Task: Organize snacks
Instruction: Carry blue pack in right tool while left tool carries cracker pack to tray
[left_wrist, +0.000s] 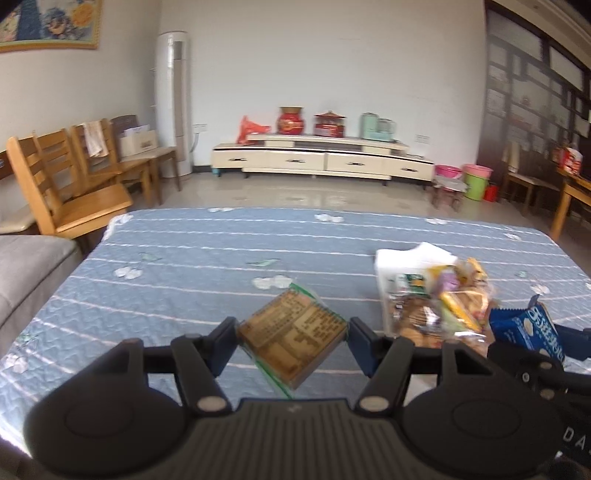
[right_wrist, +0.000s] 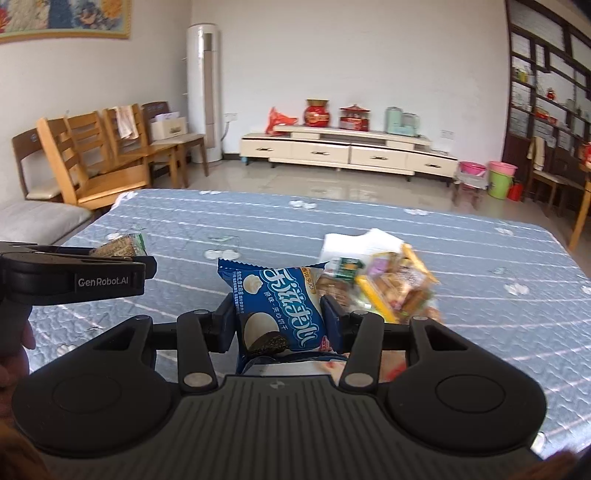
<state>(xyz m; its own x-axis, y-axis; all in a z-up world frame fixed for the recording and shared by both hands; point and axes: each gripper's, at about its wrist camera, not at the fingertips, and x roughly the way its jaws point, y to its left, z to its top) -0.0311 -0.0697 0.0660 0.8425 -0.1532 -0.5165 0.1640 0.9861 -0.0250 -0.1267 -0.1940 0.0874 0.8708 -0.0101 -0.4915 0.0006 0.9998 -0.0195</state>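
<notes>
My left gripper is shut on a flat tan and green snack packet, held tilted above the blue quilted table. My right gripper is shut on a blue and white biscuit packet, also lifted off the cloth. In the left wrist view that blue packet and the right gripper show at the right edge. In the right wrist view the left gripper with its tan packet is at the left. A heap of mixed snacks in clear wrap lies on the table, right of centre.
A white sheet or bag lies behind the snack heap. Wooden chairs and a grey sofa stand left of the table. A low cream cabinet lines the far wall. A hand shows at the left.
</notes>
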